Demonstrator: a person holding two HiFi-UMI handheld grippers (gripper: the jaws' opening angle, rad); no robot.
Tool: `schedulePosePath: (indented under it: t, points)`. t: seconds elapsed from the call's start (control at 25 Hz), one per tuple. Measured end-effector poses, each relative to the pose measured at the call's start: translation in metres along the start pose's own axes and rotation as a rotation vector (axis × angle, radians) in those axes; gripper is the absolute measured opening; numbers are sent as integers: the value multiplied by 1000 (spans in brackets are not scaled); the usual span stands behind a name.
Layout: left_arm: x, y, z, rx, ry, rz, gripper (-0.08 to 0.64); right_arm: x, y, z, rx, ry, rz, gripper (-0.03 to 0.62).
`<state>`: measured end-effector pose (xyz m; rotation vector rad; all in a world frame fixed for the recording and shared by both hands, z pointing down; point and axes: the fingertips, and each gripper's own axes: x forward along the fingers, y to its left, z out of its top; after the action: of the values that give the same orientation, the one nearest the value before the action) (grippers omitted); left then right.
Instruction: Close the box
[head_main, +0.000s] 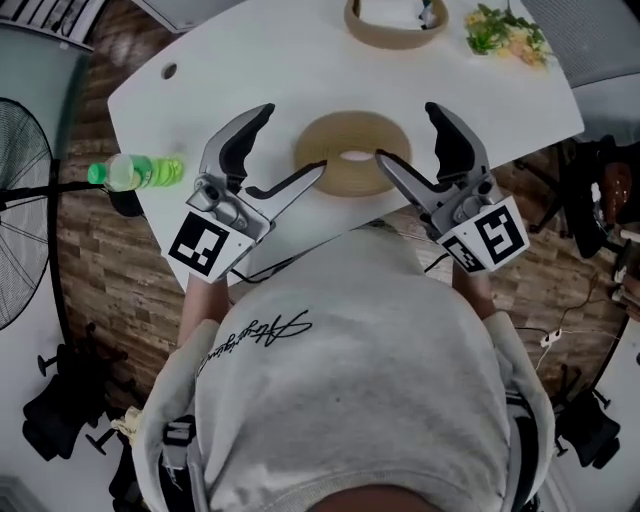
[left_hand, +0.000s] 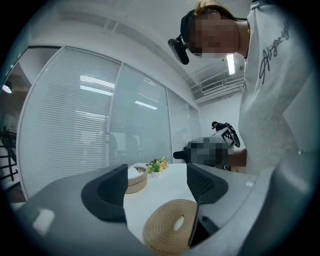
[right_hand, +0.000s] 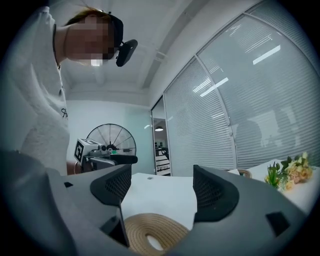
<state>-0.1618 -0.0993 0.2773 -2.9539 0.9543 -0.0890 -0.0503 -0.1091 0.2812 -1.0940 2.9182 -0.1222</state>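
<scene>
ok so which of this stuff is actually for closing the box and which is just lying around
For the job: woven lid, round woven box, left gripper and right gripper, both open, either side of the lid.
Just lying about: flowers, green bottle, fan.

The woven lid (head_main: 352, 155) is seen in tan; the table (head_main: 250, 60) in white; the bottle (head_main: 135, 172) in green; the floor (head_main: 90, 270) is patterned brown.

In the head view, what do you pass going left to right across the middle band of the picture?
Fan → green bottle → left gripper → round woven lid → right gripper.
</scene>
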Motion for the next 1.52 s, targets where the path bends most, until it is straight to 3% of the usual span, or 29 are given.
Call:
schedulePosePath:
  t: [0.52,0.84,1.24,1.52]
  points:
    - [4,-23,-31,-35,99,-121,391,-9,-4,-47,-34,166,192,443]
    - [2,-31,-75,-39,216,-136,457,-24,1,-109,-65,369,363,505]
    - [-1,-36,-131,31,396,-173,485,-23,-6,-166,-191,562,391,540]
    - [-1,-34,-172,43,539,-212,495,-26,-13,-193,-217,663,386,546]
